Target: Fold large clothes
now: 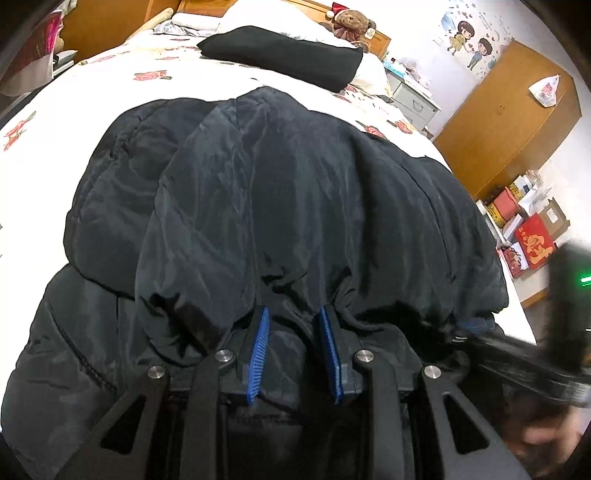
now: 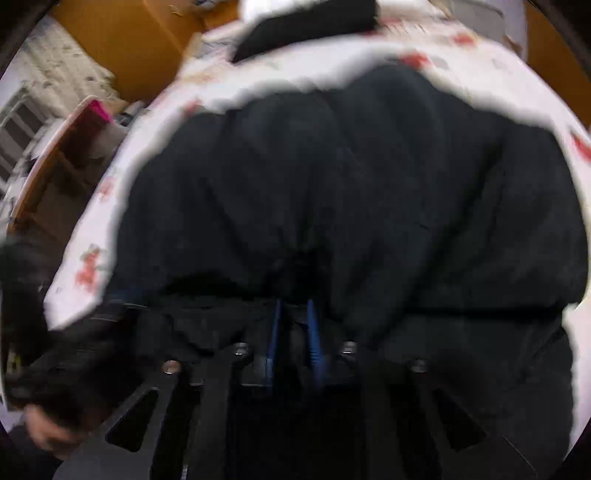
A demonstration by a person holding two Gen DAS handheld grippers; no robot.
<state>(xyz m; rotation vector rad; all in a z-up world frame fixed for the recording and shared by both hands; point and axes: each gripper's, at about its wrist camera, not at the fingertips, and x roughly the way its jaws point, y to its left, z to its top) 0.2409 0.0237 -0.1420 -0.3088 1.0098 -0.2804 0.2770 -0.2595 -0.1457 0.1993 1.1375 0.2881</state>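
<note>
A large black puffer jacket [image 1: 280, 206] lies on a bed with a white rose-print cover [image 1: 92, 85]; it also fills the blurred right wrist view [image 2: 351, 184]. My left gripper [image 1: 295, 314] stands at the jacket's near edge, its blue-padded fingers [image 1: 258, 350] apart with jacket fabric bunched over the tips and lying between them. My right gripper [image 2: 293, 306] has its blue pads close together with a fold of the jacket's edge pinched between them. The right gripper's body shows at the right edge of the left wrist view [image 1: 517, 362].
A folded black garment [image 1: 288, 55] lies on white pillows at the bed's head, also in the right wrist view [image 2: 306, 26]. A teddy bear [image 1: 351, 22] sits by the headboard. A wooden wardrobe [image 1: 509, 122] and stacked boxes [image 1: 524, 229] stand right of the bed.
</note>
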